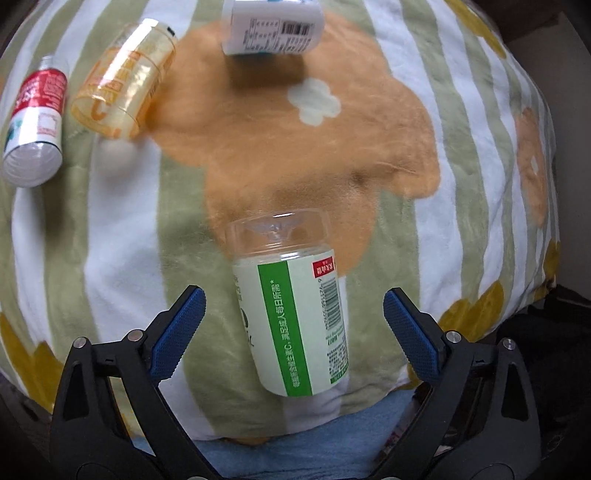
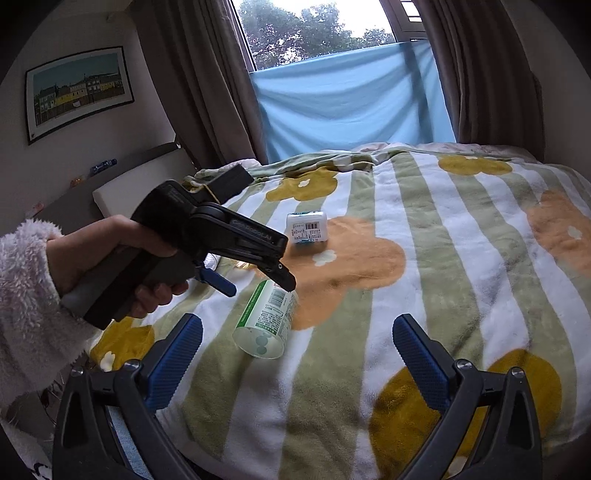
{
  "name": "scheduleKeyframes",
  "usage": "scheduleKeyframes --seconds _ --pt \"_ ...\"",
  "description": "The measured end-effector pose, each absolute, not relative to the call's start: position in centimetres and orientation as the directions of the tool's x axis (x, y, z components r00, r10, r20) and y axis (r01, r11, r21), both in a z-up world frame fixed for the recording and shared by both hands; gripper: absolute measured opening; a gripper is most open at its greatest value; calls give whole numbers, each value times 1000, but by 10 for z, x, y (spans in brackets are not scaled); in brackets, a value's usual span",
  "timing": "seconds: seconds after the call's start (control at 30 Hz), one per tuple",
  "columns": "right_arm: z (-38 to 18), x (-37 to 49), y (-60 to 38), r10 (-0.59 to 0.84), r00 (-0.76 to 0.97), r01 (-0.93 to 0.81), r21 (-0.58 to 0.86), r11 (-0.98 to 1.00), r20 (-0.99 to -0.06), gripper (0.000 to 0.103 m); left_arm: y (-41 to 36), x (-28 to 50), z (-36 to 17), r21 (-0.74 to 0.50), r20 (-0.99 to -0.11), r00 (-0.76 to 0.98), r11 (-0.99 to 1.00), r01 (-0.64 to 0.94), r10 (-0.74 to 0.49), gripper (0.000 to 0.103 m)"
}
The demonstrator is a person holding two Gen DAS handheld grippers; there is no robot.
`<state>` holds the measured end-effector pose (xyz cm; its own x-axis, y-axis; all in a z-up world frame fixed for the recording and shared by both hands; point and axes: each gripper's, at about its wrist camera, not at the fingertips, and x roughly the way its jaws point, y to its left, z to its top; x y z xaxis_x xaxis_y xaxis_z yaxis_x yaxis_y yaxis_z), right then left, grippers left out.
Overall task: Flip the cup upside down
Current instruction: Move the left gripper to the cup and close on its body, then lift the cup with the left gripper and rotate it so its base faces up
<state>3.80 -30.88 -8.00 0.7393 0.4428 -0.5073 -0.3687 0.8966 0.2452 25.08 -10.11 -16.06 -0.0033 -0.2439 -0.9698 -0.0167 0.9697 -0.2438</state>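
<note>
A clear cup with a green and white label lies on its side on the striped blanket, its open mouth toward me. It also shows in the right wrist view. My left gripper is open, its blue pads on either side of the cup and apart from it. In the right wrist view the left gripper hangs just above the cup, held by a hand in a fluffy sleeve. My right gripper is open and empty, held back above the blanket.
A red and white cup and an orange clear cup lie at the far left. A white container stands at the back, also in the right wrist view. The blanket's front edge is near me.
</note>
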Motion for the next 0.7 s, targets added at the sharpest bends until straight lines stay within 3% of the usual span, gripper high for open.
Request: scheduleKeyframes --seconds 0.23,0.47,0.7 --pt "-93 46 -315 436 709 -357 251 900 -554 103 -111 259 -191 -182 -981 -61 981 -63 -186 85" --pt "-108 49 -318 457 675 -369 271 889 -580 103 -115 256 -204 -175 -981 -77 982 -73 -181 61" --pt "-109 53 -317 469 671 -378 279 883 -575 103 -115 255 -183 -232 -973 17 971 -52 -232 60"
